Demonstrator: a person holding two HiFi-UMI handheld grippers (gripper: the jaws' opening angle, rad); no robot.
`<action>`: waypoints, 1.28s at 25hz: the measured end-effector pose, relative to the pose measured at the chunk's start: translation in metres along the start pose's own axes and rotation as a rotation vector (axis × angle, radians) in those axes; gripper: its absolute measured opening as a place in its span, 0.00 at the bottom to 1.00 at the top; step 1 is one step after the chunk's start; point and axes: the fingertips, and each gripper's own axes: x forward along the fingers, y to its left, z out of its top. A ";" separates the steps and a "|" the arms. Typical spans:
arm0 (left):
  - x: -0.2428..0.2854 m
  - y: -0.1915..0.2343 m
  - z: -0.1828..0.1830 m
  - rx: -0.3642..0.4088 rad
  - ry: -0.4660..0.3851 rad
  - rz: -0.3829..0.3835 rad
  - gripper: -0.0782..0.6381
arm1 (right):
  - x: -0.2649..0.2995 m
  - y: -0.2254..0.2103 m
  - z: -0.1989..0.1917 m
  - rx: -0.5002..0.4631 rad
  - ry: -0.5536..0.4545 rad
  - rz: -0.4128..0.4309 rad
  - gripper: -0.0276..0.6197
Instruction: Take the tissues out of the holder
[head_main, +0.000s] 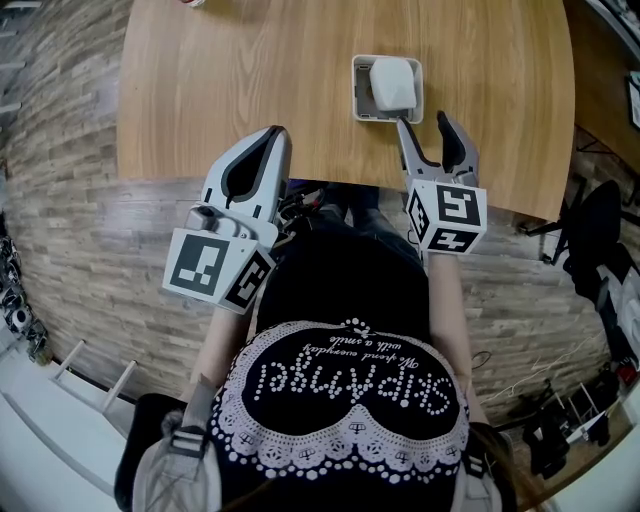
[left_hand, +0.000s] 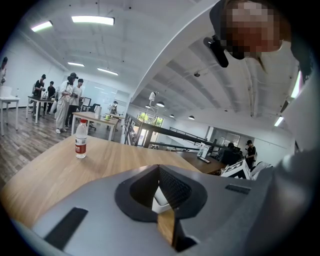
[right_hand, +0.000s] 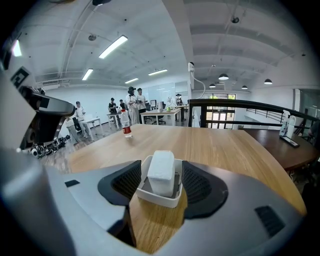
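Tissues (head_main: 392, 83) stand in the holder (head_main: 358, 100), long axis in line with the right gripper (head_main: 422, 120), whose parted, empty jaws point at the holder from just short of it; left gripper (head_main: 275, 132), jaws closed, lies farther off.

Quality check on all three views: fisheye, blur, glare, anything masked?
Head view: heavy fisheye, the table edge bows; light is even, tissues sharp. Left gripper view: dark corners, a ceiling light blown out, a mosaic patch laid over the top right, bottle crisp. Right gripper view: same barrel warp, holder in focus.
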 end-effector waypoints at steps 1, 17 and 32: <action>0.000 -0.001 0.000 0.000 0.000 -0.001 0.12 | 0.000 0.000 -0.001 0.000 0.001 -0.001 0.41; 0.001 -0.004 0.000 0.003 -0.006 -0.010 0.12 | -0.001 -0.006 -0.005 0.011 0.010 -0.013 0.41; -0.009 0.004 0.002 -0.012 -0.021 0.036 0.12 | 0.077 -0.007 -0.031 0.024 0.238 0.024 0.59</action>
